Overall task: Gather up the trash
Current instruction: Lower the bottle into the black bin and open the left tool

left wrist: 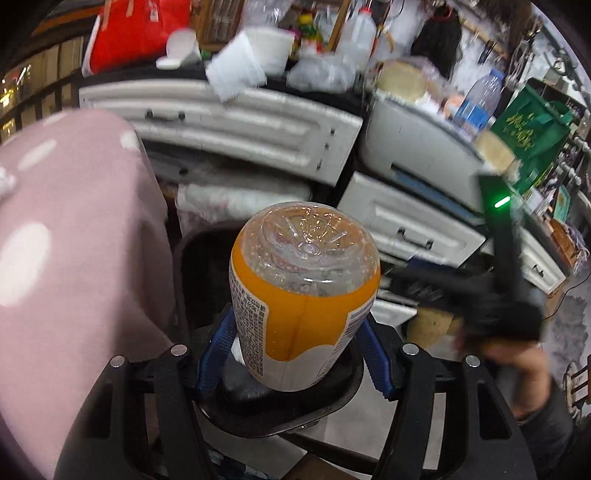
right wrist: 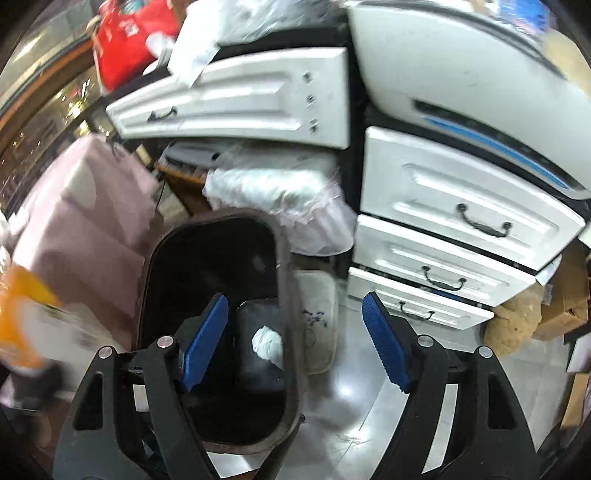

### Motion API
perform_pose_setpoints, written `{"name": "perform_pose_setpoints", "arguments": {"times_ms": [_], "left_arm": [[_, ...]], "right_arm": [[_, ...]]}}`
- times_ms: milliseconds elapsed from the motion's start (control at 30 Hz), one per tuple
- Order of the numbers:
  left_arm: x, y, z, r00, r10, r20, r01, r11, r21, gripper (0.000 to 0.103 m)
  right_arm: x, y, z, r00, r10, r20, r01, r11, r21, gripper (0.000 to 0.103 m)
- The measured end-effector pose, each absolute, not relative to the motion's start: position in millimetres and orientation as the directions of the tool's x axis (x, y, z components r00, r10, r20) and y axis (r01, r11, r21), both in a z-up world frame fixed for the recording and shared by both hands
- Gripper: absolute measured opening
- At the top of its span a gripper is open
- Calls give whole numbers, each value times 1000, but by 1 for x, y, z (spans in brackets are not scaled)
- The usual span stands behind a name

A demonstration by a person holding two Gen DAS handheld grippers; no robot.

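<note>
cluttered home room, white drawers [right wrist: 458,206], pink bedding [left wrist: 74,221], jugs, bottles and bags on top

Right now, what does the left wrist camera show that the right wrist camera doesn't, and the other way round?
Only the left wrist view shows the left tool shut on the orange-labelled bottle, base facing forward, and the green bag.

Only the right wrist view shows the right tool open and empty, and the crumpled white paper lying in the black bin.

Both show the bin, the white drawers, the pink cloth and the red bag.
</note>
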State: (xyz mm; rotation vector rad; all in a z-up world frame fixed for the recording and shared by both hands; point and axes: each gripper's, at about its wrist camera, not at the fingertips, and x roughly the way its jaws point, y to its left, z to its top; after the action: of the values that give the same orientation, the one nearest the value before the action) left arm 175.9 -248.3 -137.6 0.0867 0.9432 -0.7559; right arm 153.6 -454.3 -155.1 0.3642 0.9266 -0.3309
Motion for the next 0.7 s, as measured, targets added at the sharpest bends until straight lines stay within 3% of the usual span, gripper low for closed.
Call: {"name": "perform_pose_setpoints", "arguments": {"times_ms": [267,700], "left_arm": [[202,-282,-217,254,-416,-873,596,778,-198,62],[229,-310,-297,132,-248,-960,571,810,-131,63]], "right_arm": [[136,-451,-143,577,-116,-809,426,887,176,75],[126,-451,-142,587,-93,-805,422,883,206,75]]}}
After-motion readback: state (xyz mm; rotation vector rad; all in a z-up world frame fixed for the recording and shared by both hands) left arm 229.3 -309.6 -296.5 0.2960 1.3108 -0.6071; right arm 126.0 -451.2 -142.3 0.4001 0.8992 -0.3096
